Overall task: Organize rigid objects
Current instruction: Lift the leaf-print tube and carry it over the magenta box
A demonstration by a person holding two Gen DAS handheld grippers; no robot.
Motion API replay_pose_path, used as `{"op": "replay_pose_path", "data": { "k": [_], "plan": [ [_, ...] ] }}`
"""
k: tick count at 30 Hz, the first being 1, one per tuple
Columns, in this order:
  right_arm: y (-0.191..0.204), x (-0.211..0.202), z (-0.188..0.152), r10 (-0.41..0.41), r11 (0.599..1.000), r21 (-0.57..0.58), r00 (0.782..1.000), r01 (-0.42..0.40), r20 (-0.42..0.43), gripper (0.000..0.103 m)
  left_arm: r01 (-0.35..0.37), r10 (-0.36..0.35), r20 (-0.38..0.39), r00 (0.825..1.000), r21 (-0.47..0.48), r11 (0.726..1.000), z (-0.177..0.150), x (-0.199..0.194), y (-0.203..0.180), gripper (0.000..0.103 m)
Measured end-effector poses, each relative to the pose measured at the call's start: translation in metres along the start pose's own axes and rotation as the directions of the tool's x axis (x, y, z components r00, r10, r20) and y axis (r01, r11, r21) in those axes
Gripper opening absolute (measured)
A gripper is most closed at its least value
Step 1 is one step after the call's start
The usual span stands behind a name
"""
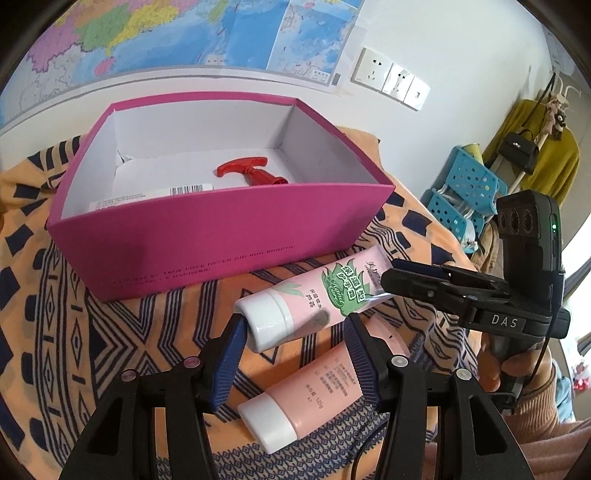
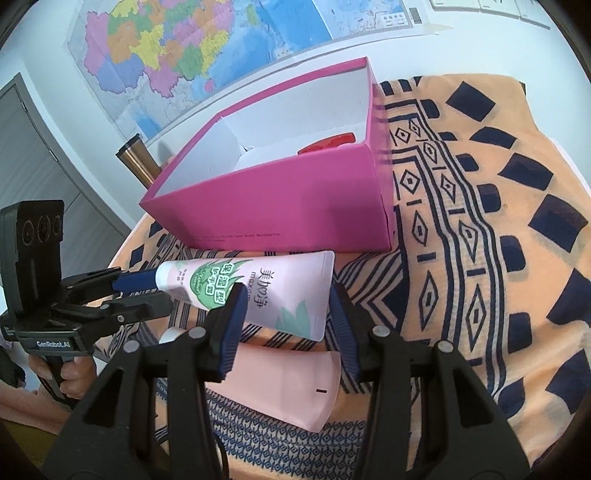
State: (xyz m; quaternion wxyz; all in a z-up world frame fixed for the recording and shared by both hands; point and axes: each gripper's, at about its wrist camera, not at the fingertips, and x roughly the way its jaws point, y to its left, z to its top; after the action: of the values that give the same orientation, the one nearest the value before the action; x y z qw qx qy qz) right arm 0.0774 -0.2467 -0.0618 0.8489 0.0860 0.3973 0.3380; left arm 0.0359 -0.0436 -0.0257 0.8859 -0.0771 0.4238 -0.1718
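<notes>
Left gripper [image 1: 293, 350], seen from its own camera, points forward and downward; its blue-padded fingers [image 1: 227, 363] close on the cap end of a tube. Right gripper [image 2: 286, 326] enters from the opposite side, pads [image 2: 231, 326] clamped across the flat tail end of the same tube. Each handle is gripped from below by a hand [image 2: 68, 373].

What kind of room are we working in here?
Likely a home room, perhaps a bedroom or study: wall map, coat rack with clothes and handbag, and a patterned cloth under the pink box.
</notes>
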Motion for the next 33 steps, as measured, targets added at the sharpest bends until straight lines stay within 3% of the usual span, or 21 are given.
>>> {"op": "replay_pose_path", "data": {
  "k": [33],
  "plan": [
    [0.003,-0.015,0.011,-0.012,0.999,-0.030,0.999,0.013,0.043,0.049,-0.006,0.004,0.047,0.999,0.032,0.999,0.014,-0.011,-0.008,0.055]
  ]
}}
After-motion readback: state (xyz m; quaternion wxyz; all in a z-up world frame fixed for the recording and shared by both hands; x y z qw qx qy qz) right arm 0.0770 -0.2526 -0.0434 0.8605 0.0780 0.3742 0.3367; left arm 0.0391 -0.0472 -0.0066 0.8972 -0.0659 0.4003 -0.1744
